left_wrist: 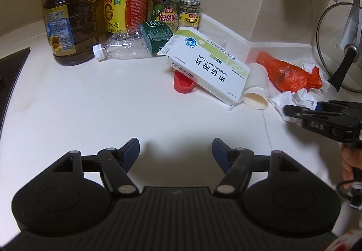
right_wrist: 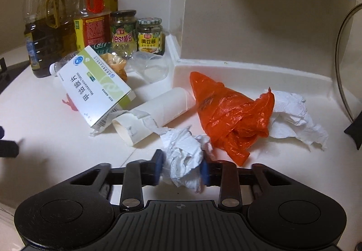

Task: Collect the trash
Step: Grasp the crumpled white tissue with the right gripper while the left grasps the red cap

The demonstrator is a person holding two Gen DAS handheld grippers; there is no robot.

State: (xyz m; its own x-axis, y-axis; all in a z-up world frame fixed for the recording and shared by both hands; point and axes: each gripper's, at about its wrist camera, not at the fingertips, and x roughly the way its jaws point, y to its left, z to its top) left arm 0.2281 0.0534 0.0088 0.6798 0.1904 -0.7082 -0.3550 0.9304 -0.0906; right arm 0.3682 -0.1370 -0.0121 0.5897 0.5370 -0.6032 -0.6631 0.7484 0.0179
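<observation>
My right gripper [right_wrist: 182, 168] is shut on a crumpled white tissue [right_wrist: 185, 156] at the near edge of the trash pile. Beyond it lie an orange plastic bag [right_wrist: 230, 113], a cardboard tube [right_wrist: 153, 110], a white and green medicine box [right_wrist: 95, 86], a clear plastic cup [right_wrist: 151, 67] and a spread paper towel [right_wrist: 291, 115]. My left gripper [left_wrist: 175, 149] stands open over bare white counter, well short of the medicine box [left_wrist: 208, 67], a red cap [left_wrist: 183, 86] and an empty plastic bottle [left_wrist: 126, 47]. The right gripper [left_wrist: 291, 113] shows at the right edge of the left wrist view.
Oil bottles [left_wrist: 65, 24] and sauce jars [left_wrist: 166, 5] stand against the back wall. A glass pot lid [left_wrist: 339, 47] leans at the right. A black stove top [left_wrist: 11, 74] borders the counter on the left. A person's hand [left_wrist: 348, 165] holds the right gripper's handle.
</observation>
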